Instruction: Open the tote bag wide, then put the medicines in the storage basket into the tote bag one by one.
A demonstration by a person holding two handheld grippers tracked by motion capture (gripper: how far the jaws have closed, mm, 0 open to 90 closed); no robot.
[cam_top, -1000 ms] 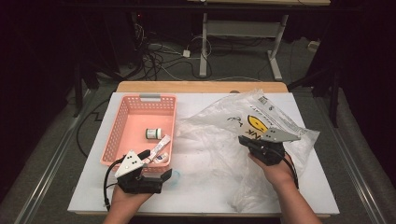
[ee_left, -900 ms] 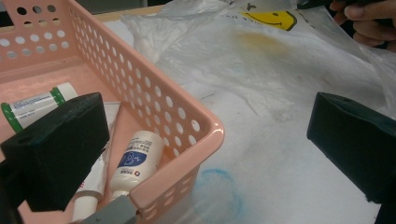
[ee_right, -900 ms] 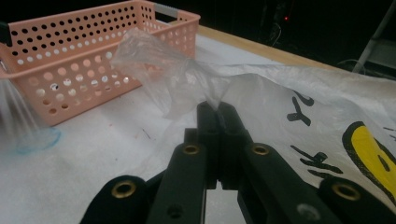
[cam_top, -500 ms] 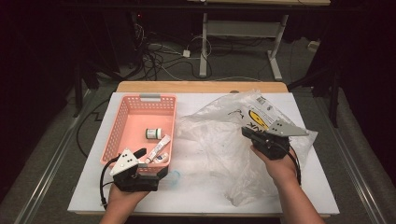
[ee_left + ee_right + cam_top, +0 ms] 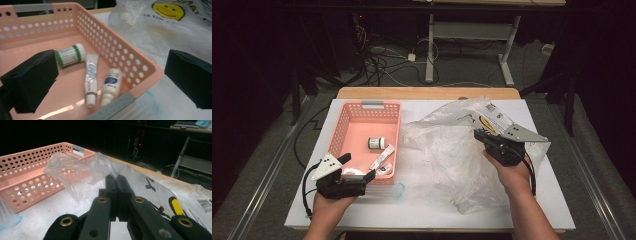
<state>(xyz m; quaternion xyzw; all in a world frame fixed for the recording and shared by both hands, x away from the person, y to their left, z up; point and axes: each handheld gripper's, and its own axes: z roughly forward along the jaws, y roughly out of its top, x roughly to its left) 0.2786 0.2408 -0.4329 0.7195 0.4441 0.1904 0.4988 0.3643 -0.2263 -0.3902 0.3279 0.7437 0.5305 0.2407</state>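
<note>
Two black jaws of the left gripper (image 5: 357, 172) stand spread wide at the near end of the pink perforated plastic basket (image 5: 343, 130), holding nothing. Inside lie a small white squeeze bottle (image 5: 111, 85), a white tube (image 5: 90, 77) and a green-capped white jar (image 5: 70, 55), all smooth and close together. Right of it, the right gripper (image 5: 482, 136) is pressed together on a fold of the crinkled clear plastic bag (image 5: 447, 150), which sprawls across the white table (image 5: 422, 215) to the far edge.

Bright table, dark surroundings, soft focus
</note>
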